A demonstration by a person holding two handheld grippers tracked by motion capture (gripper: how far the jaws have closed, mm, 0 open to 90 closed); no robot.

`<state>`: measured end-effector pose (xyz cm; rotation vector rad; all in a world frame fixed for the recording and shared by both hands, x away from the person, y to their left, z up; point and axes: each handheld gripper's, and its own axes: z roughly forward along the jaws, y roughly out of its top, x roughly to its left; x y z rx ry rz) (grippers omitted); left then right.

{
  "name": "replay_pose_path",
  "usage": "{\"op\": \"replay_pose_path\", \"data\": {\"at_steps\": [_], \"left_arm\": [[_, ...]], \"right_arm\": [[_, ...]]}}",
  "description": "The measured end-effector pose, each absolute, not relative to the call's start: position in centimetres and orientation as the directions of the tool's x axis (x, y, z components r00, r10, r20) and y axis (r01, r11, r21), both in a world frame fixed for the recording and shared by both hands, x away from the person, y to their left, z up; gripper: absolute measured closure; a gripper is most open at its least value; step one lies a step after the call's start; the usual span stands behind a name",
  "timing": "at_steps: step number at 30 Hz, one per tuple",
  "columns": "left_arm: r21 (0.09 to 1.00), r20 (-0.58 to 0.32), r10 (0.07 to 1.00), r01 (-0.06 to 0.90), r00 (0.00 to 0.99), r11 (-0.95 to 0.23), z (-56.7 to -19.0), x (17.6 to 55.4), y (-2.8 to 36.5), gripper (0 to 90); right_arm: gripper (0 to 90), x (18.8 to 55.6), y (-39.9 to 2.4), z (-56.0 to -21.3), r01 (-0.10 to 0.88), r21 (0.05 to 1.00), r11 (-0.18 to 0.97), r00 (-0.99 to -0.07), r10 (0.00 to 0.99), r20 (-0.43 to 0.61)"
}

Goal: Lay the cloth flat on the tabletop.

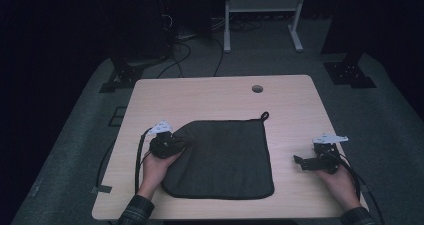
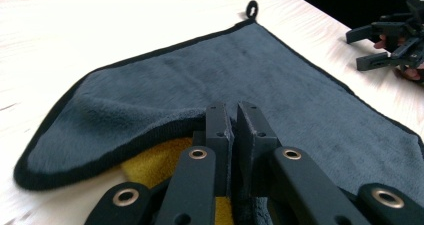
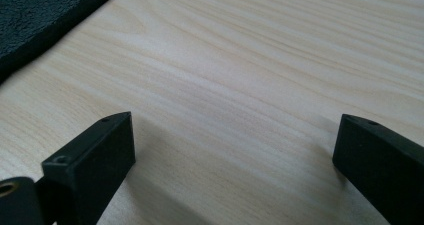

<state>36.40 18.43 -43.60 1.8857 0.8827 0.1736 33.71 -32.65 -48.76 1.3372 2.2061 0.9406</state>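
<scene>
Your left gripper (image 1: pixel 176 143) had its jaws clamped on the dark grey cloth's (image 1: pixel 225 157) left edge, folding it up to bare a yellow underside (image 2: pixel 155 162). Right of the cloth, your right gripper (image 1: pixel 303 162) sat with jaws open over the desk (image 1: pixel 210 92).

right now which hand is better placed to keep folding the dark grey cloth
Left. The left gripper is shut on the lifted near-left corner of the dark grey cloth with the yellow underside. The right gripper rests open on the bare light wooden table, apart from the cloth.

Bare table (image 1: pixel 225 97) beyond cloth (image 1: pixel 225 157); open wood between cloth, right hand-held gripper (image 1: pixel 304 163).
</scene>
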Motion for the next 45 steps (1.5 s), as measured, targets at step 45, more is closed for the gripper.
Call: {"op": "replay_pose_path", "data": {"at_steps": [45], "left_arm": [[0.819,-0.265,0.484,0.460,0.834,-0.343,-45.8,39.7,5.0,83.7]], "right_arm": [[2.4,33.6,-32.7,-48.7,0.620,0.715,0.322,-0.472,0.882,0.012]]}}
